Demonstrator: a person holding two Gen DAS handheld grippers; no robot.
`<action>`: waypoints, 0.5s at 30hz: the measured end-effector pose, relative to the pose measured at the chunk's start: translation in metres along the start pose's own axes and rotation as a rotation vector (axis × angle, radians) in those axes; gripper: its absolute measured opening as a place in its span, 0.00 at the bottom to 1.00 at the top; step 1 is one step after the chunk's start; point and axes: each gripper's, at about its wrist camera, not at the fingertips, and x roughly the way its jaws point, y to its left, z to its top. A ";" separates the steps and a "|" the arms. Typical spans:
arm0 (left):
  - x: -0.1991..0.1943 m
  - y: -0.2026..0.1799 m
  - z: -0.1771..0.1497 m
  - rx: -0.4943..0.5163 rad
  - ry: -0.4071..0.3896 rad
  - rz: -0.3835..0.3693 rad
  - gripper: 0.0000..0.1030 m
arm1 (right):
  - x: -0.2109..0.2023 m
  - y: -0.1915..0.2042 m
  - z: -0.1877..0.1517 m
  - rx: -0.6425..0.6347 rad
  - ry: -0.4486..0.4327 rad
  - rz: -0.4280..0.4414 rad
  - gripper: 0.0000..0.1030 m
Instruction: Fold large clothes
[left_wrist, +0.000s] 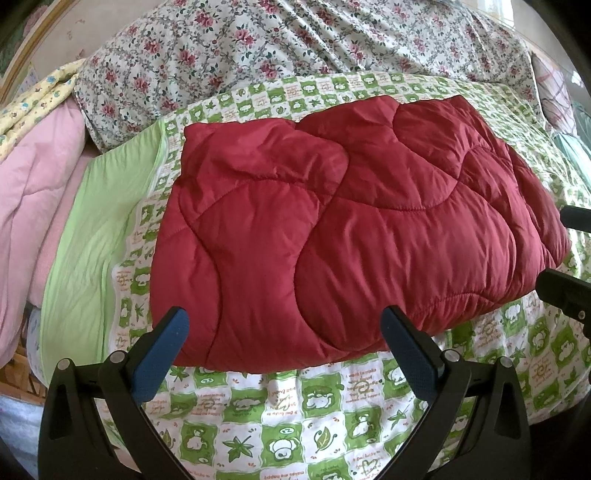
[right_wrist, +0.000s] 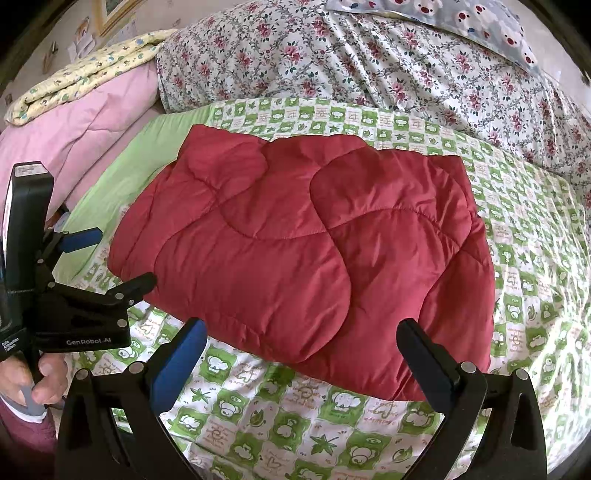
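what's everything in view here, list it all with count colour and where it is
quilted garment: one, dark red, folded flat in the middle of the bed
checked sheet: one, green and white with cartoon prints, spread under the garment
plain sheet: one, light green, strip left of the checked sheet
floral quilt: one, white with red flowers, bunched behind the garment
pink quilt: one, pale pink, folded at far left
yellow blanket: one, pale yellow with small prints, on top of the pink quilt
bear-print pillow: one, grey-blue, far right behind the floral quilt
left hand-held gripper: one, black with blue pads, open, before the garment's near edge
right hand-held gripper: one, same colours, open, before the near edge
left hand: one, gripping the left gripper's handle
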 end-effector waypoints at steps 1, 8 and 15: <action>0.000 0.000 0.000 0.001 -0.001 0.000 1.00 | 0.000 0.000 0.000 0.000 0.000 -0.001 1.00; 0.000 -0.001 0.001 0.003 -0.004 0.005 1.00 | 0.000 0.000 0.000 0.001 -0.001 -0.002 1.00; 0.000 -0.001 0.002 0.004 -0.006 0.006 1.00 | -0.001 -0.003 0.000 -0.002 -0.001 0.000 1.00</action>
